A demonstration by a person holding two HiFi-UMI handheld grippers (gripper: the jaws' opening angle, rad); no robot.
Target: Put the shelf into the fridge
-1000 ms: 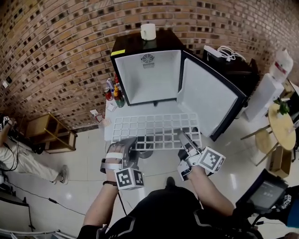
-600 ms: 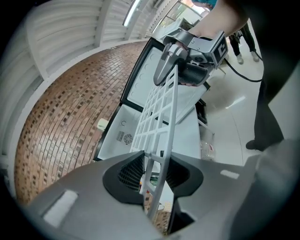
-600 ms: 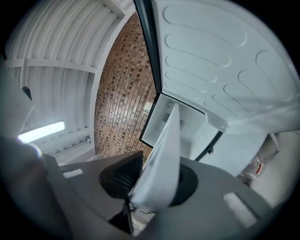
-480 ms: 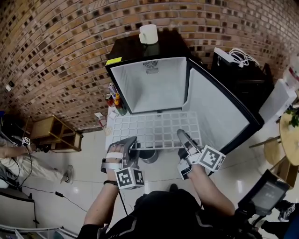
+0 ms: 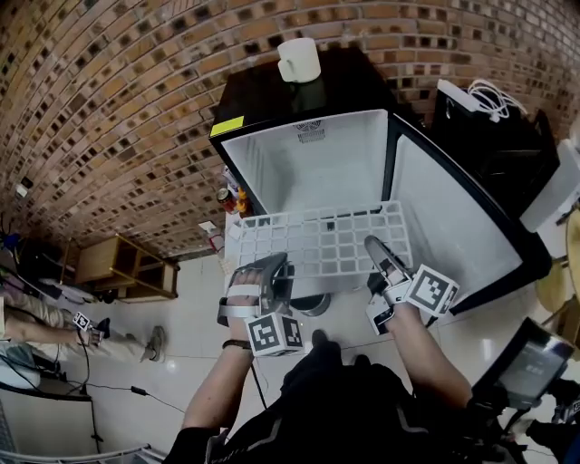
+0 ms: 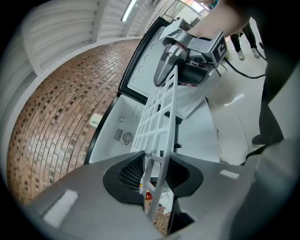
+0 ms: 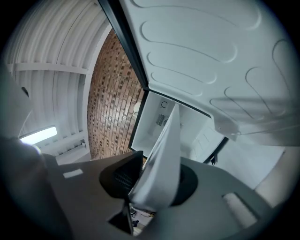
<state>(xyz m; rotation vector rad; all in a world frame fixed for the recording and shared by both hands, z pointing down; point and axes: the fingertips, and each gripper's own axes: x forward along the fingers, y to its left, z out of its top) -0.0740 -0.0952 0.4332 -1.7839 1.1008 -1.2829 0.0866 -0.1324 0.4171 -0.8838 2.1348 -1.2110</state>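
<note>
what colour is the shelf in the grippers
The shelf is white, an open grid; the head view shows it best.

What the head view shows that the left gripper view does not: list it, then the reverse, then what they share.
Head view only: the wooden rack on the floor at left and the white cables right of the fridge. Left gripper view only: the ceiling light and, close up, the left gripper clamped on the edge of the shelf. Both: the white grid shelf, the open fridge with its fan vent, and the right gripper clamped on the shelf.
</note>
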